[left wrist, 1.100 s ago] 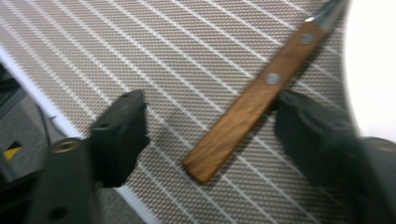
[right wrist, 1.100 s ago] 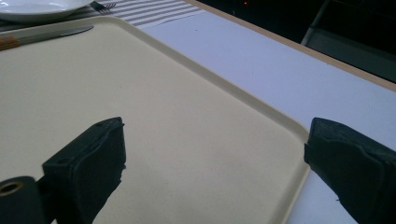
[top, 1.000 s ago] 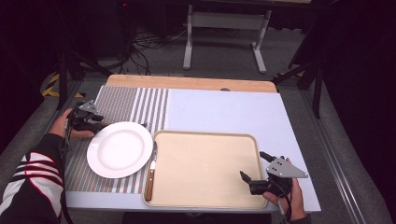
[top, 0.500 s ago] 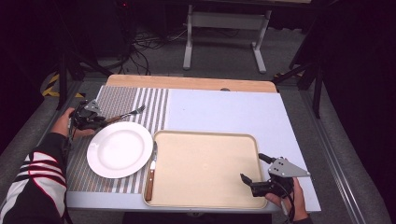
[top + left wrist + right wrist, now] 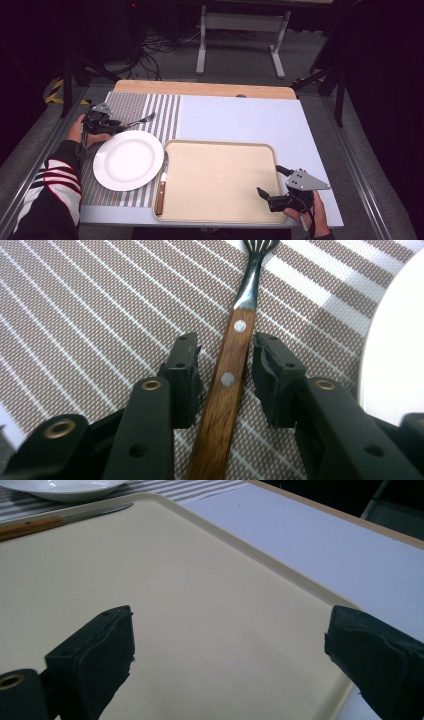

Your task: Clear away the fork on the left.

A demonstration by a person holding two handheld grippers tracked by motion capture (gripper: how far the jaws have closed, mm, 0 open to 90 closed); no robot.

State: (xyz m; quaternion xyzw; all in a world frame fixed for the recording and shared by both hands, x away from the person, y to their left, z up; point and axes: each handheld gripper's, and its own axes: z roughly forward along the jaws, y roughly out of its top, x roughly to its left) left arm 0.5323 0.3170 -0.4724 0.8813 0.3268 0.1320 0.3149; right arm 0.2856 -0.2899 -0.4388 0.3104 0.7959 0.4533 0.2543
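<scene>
**Fork between loosened jaws on the striped mat**

In the left gripper view, the left gripper has its two black jaws either side of the wooden handle of a fork. A narrow strip of mat shows between each pad and the wood, so the pads do not press on the handle; the jaws have just been opening a little, with the fork lying between them. The handle carries two metal rivets, and the steel neck and tines run away from the jaws toward the top of that view. The fork rests on a brown and white striped placemat, with the rim of a white plate just to one side.

From the high view, the left gripper sits at the mat's left edge, the fork pointing right, just above the plate. A wooden-handled knife lies along the left rim of a beige tray.

The right gripper hangs over the tray's near right corner, jaws wide apart and holding nothing, as the right gripper view confirms.
</scene>
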